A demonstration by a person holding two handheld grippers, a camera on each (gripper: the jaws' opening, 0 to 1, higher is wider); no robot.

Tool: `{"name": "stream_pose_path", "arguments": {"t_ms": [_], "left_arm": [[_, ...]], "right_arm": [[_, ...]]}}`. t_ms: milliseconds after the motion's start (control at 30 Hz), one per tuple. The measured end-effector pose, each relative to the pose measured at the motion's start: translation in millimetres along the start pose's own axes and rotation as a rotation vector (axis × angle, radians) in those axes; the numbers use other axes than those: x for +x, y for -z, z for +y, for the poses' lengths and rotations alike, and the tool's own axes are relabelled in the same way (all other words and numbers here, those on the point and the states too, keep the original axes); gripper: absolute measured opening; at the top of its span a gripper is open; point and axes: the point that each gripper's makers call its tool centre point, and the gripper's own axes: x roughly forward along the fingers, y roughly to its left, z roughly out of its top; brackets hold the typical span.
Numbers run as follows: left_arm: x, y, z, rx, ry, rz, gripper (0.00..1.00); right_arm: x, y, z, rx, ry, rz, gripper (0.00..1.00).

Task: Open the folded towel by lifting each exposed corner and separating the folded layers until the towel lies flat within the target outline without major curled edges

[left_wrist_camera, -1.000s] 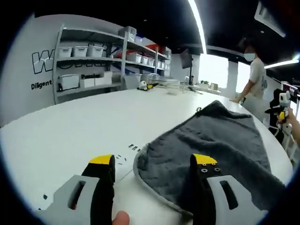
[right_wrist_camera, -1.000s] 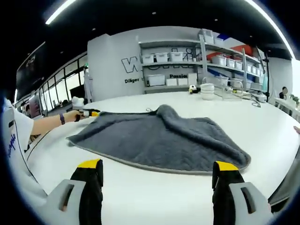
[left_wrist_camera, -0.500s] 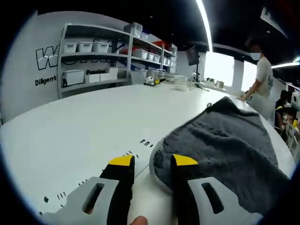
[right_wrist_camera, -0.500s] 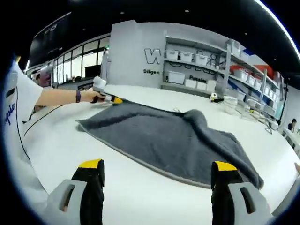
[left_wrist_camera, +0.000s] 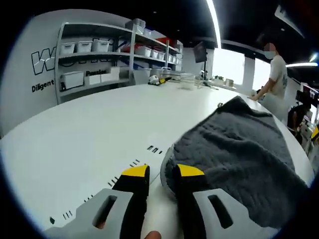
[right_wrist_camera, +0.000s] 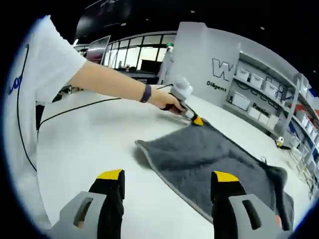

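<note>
Since a second ago, the yellow-tipped left gripper (left_wrist_camera: 162,172) has been narrowed from wide apart to almost together around the near corner of the dark grey terry towel (left_wrist_camera: 234,149), whose pale hem is pinched between its jaws. That towel is spread, still rumpled, on the round white table (left_wrist_camera: 89,134), and the right gripper (right_wrist_camera: 168,175) is held wide above the tabletop, short of the near edge.

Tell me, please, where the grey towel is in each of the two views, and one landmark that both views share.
Left gripper view: the grey towel fills the lower right; its near corner is between the left tongs.
Right gripper view: it lies centre to right; the left tongs meet its far corner.
Shared landmark: the wall shelves.
</note>
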Motion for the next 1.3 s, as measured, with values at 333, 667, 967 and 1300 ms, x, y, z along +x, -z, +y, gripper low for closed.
{"name": "stream_pose_path", "arguments": {"t_ms": [333, 667, 967, 1300], "left_arm": [[1.0, 2.1, 0.5, -0.038, -0.003, 0.003, 0.10], [-10.5, 0.5, -7.2, -0.018, -0.001, 0.007, 0.07], [-26.4, -3.4, 2.1, 0.013, -0.019, 0.027, 0.05], [-67.5, -1.7, 14.4, 0.074, -0.034, 0.074, 0.05]], "right_arm": [[72.1, -14.1, 46.8, -0.140, -0.091, 0.053, 0.38], [101.1, -2.2, 37.3, -0.184, -0.039, 0.136, 0.16], [103.3, -6.4, 46.6, -0.136, -0.069, 0.124, 0.02], [103.6, -25.5, 75.0, -0.132, -0.113, 0.088, 0.02]]}}
